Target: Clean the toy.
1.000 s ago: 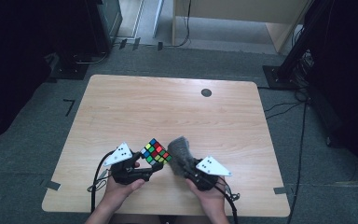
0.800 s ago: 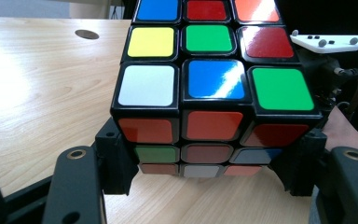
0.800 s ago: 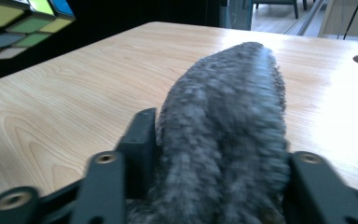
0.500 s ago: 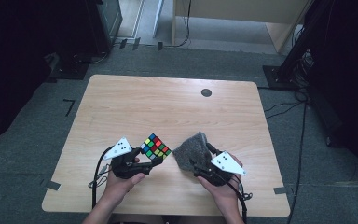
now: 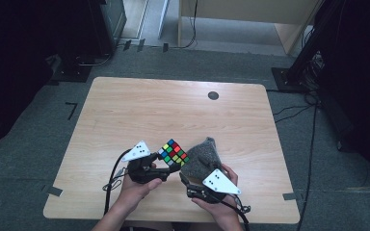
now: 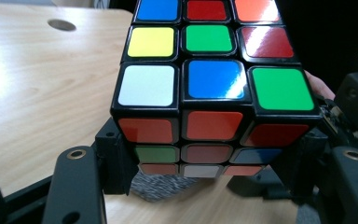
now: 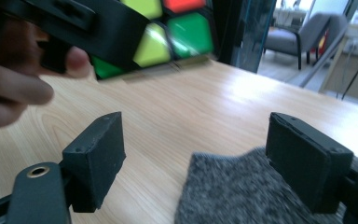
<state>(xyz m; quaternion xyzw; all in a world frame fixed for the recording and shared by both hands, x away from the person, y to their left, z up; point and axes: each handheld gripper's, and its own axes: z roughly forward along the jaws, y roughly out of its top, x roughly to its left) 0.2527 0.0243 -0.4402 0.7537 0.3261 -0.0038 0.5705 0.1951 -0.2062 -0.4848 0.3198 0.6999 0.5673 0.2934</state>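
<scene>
A scrambled Rubik's cube (image 5: 173, 153) is held just above the wooden table (image 5: 173, 110), with my left gripper (image 5: 166, 164) shut on it. In the left gripper view the cube (image 6: 205, 88) sits between the two black jaws, which press on its lower sides. A grey felt cloth (image 5: 201, 159) lies crumpled on the table right of the cube. My right gripper (image 5: 189, 179) is just in front of the cloth, and its jaws have just been opening. In the right gripper view the cloth (image 7: 233, 191) lies low between the wide jaws, against one and clear of the other.
A dark round hole (image 5: 213, 95) marks the table's far right part. Cables trail from both grippers over the near edge. Around the table is grey floor with dark stands (image 5: 289, 72) and a wooden cabinet beyond the far edge.
The right gripper pulled the cloth right, away from the cube, then opened and drew back toward the near edge, leaving the cloth on the table. The left gripper shifted the cube slightly right.
</scene>
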